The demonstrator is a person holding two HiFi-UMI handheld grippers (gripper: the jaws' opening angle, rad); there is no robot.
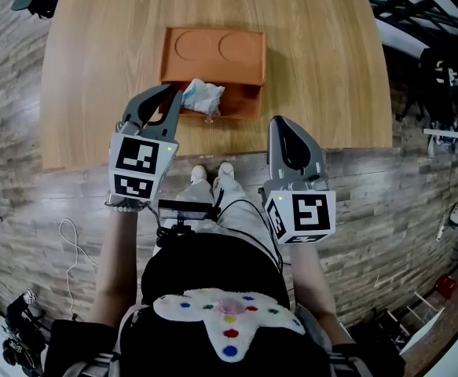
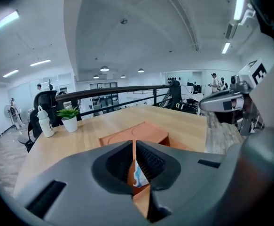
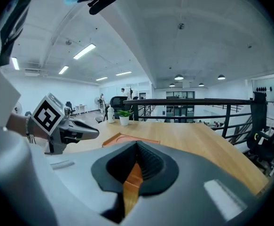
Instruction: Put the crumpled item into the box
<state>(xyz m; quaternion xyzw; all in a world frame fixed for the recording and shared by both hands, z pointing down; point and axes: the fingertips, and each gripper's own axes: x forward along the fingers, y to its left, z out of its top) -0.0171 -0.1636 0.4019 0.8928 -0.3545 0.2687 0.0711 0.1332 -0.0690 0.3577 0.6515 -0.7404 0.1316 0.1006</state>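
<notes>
In the head view a long light wooden worktop [image 1: 95, 77] carries an orange-brown rectangular box [image 1: 213, 53] whose far part is a flat panel with two round recesses and whose near part is an open compartment. The crumpled white-and-blue item [image 1: 203, 96] lies in that open compartment, at its left end. The left tool [image 1: 174, 94] hangs over the worktop's near edge with its tips drawn together just beside the item, not gripping it. The right tool [image 1: 280, 124] is further right, off the box, with its tips together too. In the left gripper view the left tool [image 2: 133, 142] shows only a thin slit between its ribbed pads, with nothing clamped there. The crumpled item [image 2: 139, 177] is seen through the slit, lying inside the box [image 2: 141, 133] beyond. A small green potted plant [image 2: 69, 117] and a white bottle [image 2: 45, 124] stand at the worktop's far left, and the right tool [image 2: 207, 105] shows at the right. In the right gripper view the right tool [image 3: 137, 145] is closed and empty, with the box [image 3: 132, 139] ahead and the left tool [image 3: 92, 132] at the left.
</notes>
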